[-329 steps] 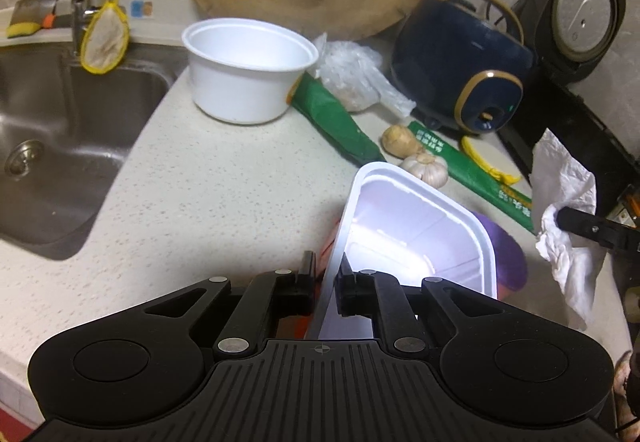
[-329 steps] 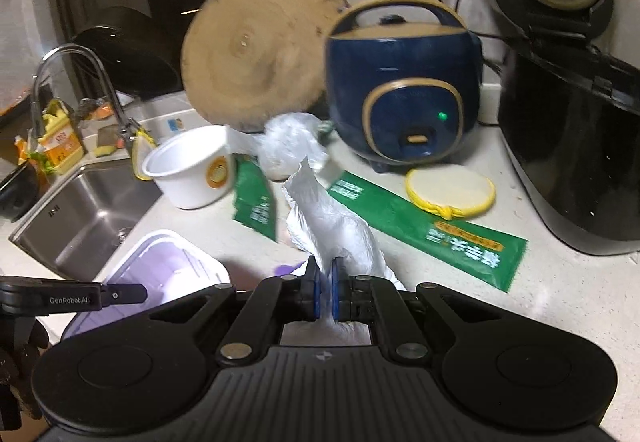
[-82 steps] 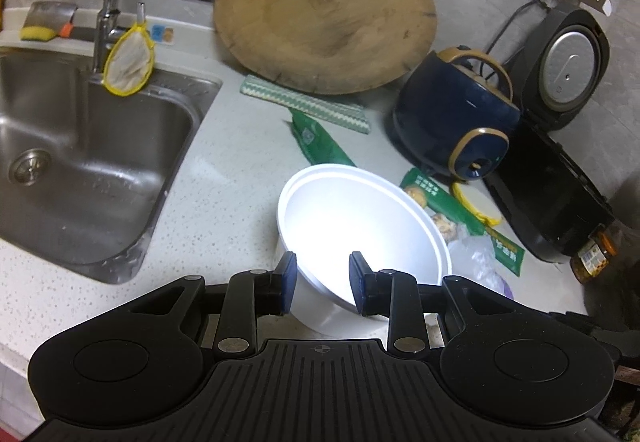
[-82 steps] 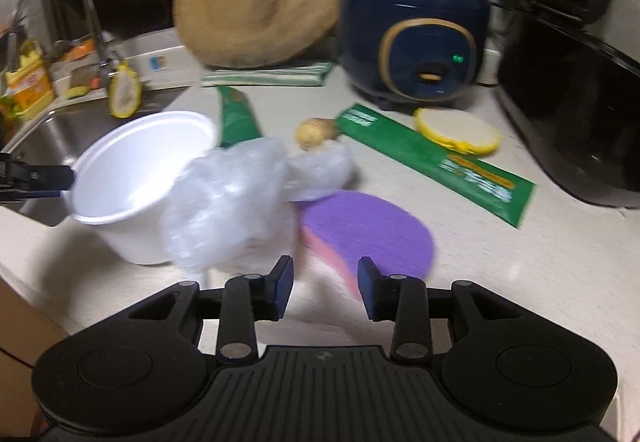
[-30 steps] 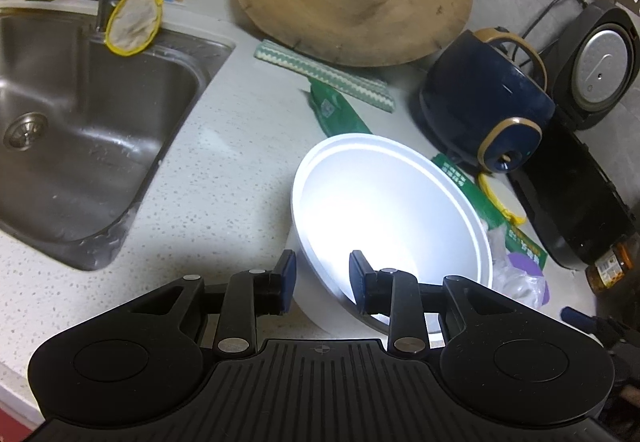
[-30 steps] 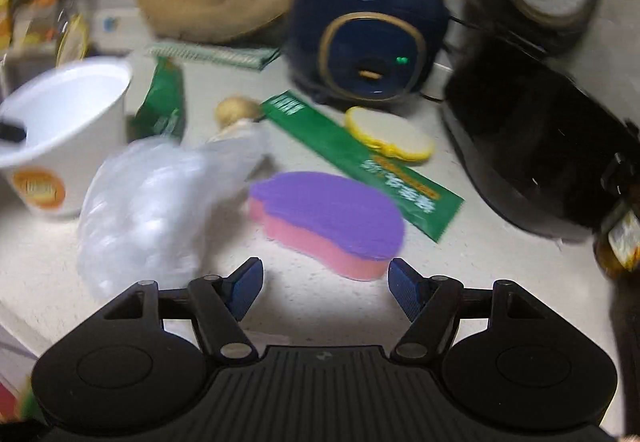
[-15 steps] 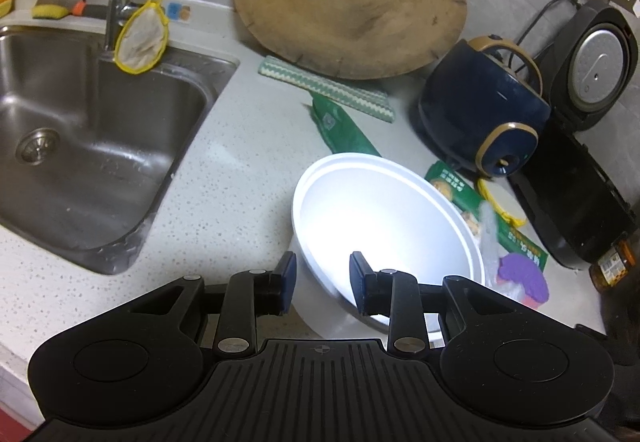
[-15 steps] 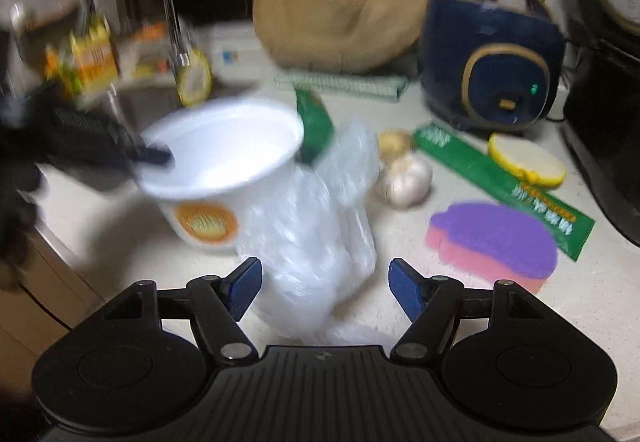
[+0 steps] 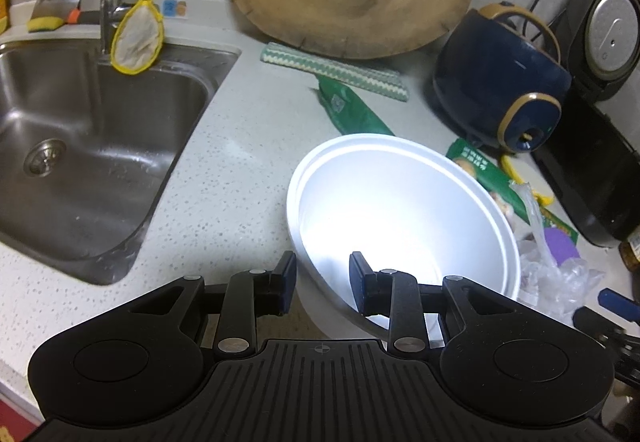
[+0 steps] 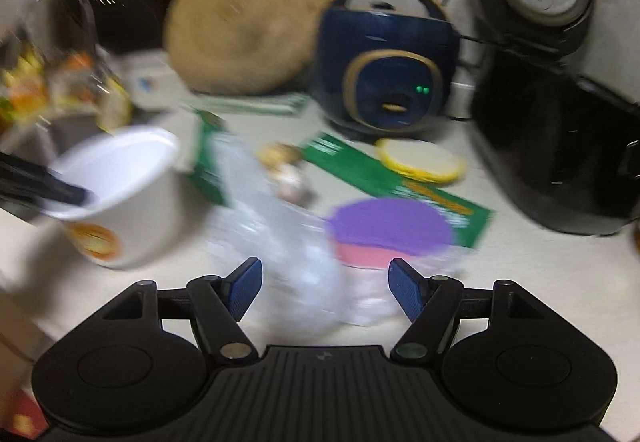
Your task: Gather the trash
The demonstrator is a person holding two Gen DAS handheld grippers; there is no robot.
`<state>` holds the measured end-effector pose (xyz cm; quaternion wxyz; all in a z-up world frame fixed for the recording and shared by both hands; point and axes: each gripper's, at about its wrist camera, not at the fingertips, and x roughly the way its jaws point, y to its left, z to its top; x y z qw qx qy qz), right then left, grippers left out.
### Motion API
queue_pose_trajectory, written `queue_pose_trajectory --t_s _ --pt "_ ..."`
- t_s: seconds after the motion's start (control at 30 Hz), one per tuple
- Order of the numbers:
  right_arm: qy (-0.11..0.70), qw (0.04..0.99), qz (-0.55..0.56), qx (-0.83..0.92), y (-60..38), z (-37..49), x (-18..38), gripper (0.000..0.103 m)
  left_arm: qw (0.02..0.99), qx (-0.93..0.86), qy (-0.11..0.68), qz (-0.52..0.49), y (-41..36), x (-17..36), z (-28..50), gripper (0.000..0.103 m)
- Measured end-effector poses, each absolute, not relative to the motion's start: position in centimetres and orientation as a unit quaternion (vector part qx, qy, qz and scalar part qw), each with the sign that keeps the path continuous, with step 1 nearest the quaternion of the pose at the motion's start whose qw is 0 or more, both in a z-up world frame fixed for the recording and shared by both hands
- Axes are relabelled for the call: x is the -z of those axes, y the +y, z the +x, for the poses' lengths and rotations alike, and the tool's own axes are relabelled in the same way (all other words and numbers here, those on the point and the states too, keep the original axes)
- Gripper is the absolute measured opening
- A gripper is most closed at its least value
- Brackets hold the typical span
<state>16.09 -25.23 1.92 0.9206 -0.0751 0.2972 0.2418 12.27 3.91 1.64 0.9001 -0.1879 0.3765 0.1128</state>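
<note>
Left wrist view: our left gripper (image 9: 322,277) straddles the near rim of the white bowl (image 9: 400,218), one finger inside, one outside, jaws slightly apart and not clearly pinching. Our right gripper (image 10: 325,289) is spread wide around the clear plastic bag (image 10: 296,254), which lies on the counter (image 9: 224,178) beside the bowl. We judge the bag comes next: close on it, then drop it in the bowl.
</note>
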Motion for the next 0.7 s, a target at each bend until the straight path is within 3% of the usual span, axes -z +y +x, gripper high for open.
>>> queue_pose_trajectory --t_s 0.4,0.7 --pt "0.288 0.923 -0.124 -0.222 -20.4 18.6 0.9 0.071 0.897 -0.131 0.386 -0.170 4.6 -0.9 12.4 0.032" --pt "0.302 0.921 -0.097 -0.225 -20.3 19.9 2.3 0.071 0.894 -0.109 0.375 -0.221 5.9 -0.5 12.2 0.032"
